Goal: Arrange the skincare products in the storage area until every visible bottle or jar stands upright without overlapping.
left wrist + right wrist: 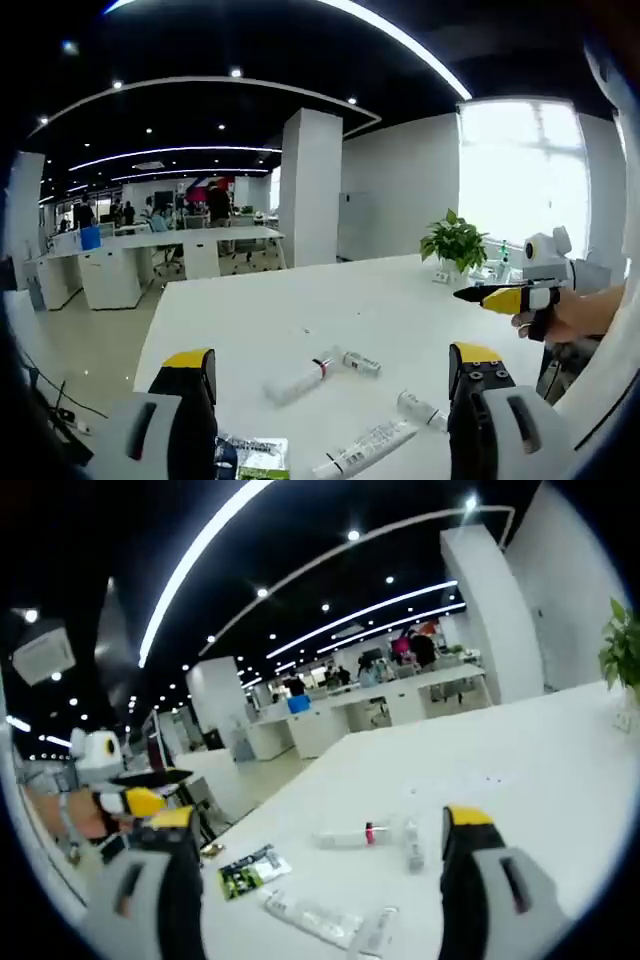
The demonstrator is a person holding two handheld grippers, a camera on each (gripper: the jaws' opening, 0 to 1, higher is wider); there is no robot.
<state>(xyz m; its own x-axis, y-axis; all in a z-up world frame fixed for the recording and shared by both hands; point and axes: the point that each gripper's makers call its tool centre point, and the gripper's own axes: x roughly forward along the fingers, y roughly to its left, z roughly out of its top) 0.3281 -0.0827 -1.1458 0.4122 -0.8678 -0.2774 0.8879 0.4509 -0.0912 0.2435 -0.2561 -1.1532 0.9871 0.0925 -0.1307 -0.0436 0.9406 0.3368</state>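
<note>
Nearest the camera in the left gripper view, the left gripper [332, 400] is rising from the bottom of the frame, its yellow-tipped jaws standing wide apart with nothing between them. Just beyond them, on the white table [400, 290], several skincare products are lying on their sides: a tube with a red band [302, 380] at lower centre, a small grey tube [361, 362] touching or just beside its cap end, a short tube [420, 409] near the right jaw, and a long printed tube [364, 449] at the bottom edge. A green-and-black sachet [256, 456] is lying at the lower left beside the left jaw. At the right of the frame the right gripper [478, 296] is coming into sight, held by a hand [565, 318]; a potted plant [455, 242] is standing behind it.

In the right gripper view, the right gripper [318, 855] is likewise showing its jaws well apart and empty, hovering above the same tubes.

No product is standing upright, so the task appears to be at its start. A sound first step would be choosing the red-banded tube, lowering one gripper over its midsection with the jaws straddling it crosswise, then closing gently, since soft tubes are likely to deform. Standing it on its flat cap should be steadier than on the crimped end.
</note>
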